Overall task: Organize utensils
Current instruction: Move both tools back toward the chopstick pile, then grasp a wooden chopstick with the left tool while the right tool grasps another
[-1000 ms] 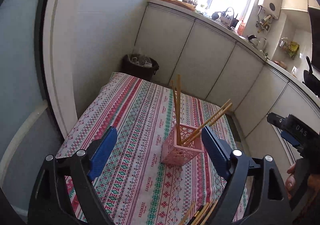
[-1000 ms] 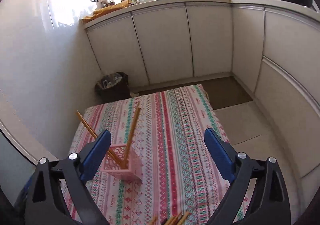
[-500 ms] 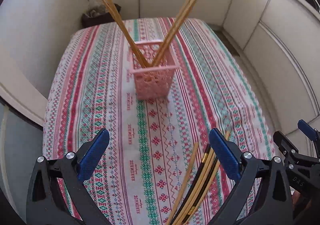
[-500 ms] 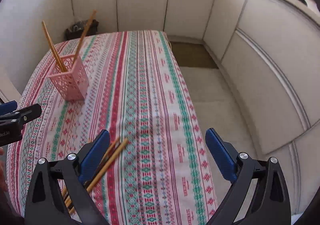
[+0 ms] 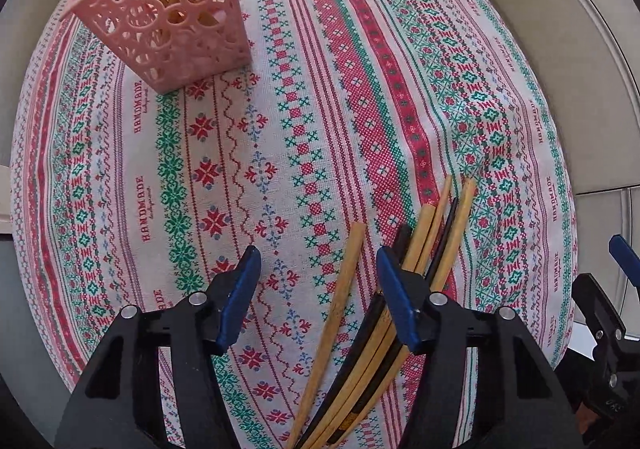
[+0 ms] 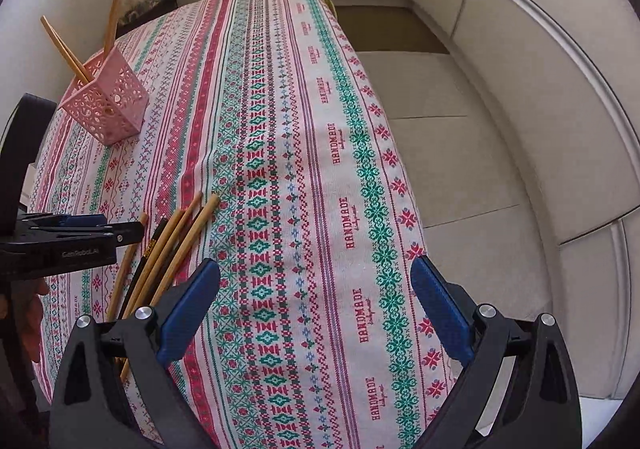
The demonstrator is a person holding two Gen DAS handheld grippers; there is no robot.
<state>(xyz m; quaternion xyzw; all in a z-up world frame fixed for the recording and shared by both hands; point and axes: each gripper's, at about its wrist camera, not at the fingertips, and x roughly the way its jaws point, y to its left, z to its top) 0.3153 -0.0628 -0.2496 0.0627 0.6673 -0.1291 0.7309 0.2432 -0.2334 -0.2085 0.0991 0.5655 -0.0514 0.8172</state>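
Hovering low over the patterned red-and-green woven tablecloth [image 5: 280, 121] on the tabletop, the left claw [image 5: 318, 301] is standing released, grasping nothing. One loose tan wooden chopstick [image 5: 340, 289] is lying between its blue pads [image 5: 240, 293], apart from the bundle of tan and black chopsticks [image 5: 432, 237] just beside the right pad. Risk: closing here is likely catching the bundle too, scattering it. The pink perforated plastic holder [image 5: 172, 17] is standing well apart.

In the right wrist view, the right claw [image 6: 316, 309] is also released, over bare cloth. The left claw's body [image 6: 60, 245] is overlapping the chopsticks; collision risk if both converge.
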